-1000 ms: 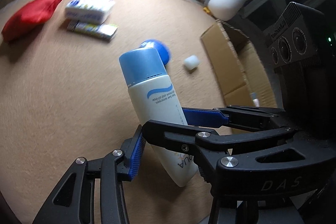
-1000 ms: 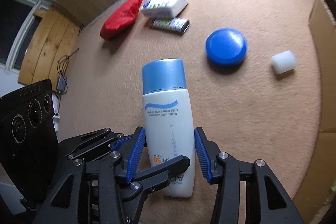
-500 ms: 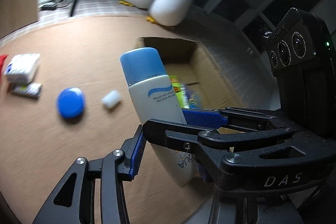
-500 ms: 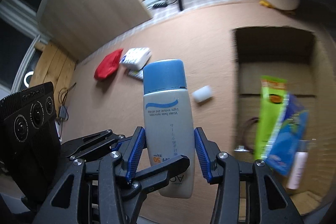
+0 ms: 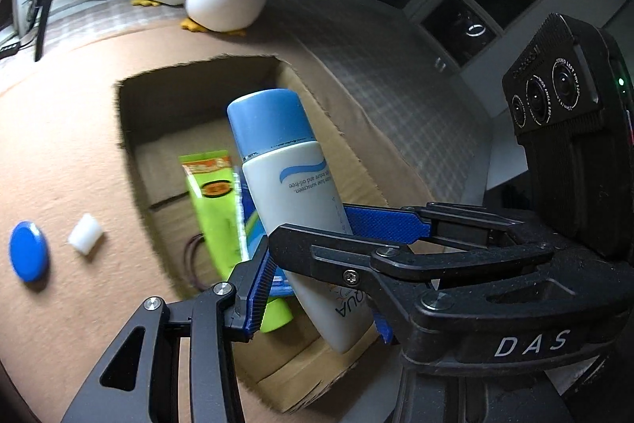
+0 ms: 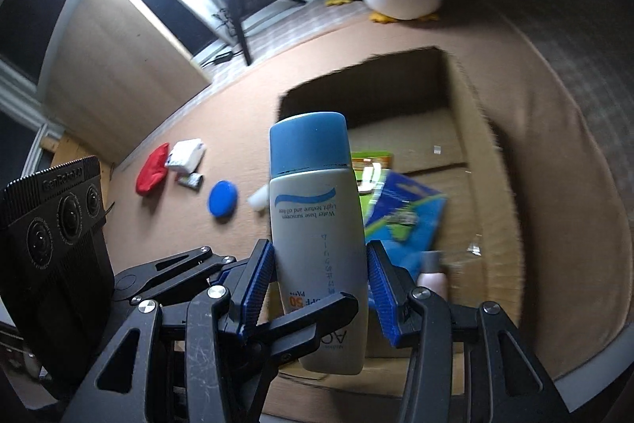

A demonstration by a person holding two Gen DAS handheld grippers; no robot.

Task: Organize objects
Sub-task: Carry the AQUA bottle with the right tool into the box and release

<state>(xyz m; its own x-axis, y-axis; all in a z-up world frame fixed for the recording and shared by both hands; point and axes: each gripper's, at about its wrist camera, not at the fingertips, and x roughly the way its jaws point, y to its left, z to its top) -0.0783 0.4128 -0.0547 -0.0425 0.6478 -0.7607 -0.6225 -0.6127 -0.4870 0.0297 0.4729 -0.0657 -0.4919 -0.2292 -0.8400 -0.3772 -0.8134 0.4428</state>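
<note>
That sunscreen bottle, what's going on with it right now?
Both handheld grippers are clamped on the sunscreen bottle at once: the right gripper squeezes its sides, and the left gripper grips it from another angle. They hold it in the air over the open cardboard box, which already contains a green tube and a blue packet. A blue lid, a white block, a red pouch and a white pack lie on the carpet outside the box.
</note>
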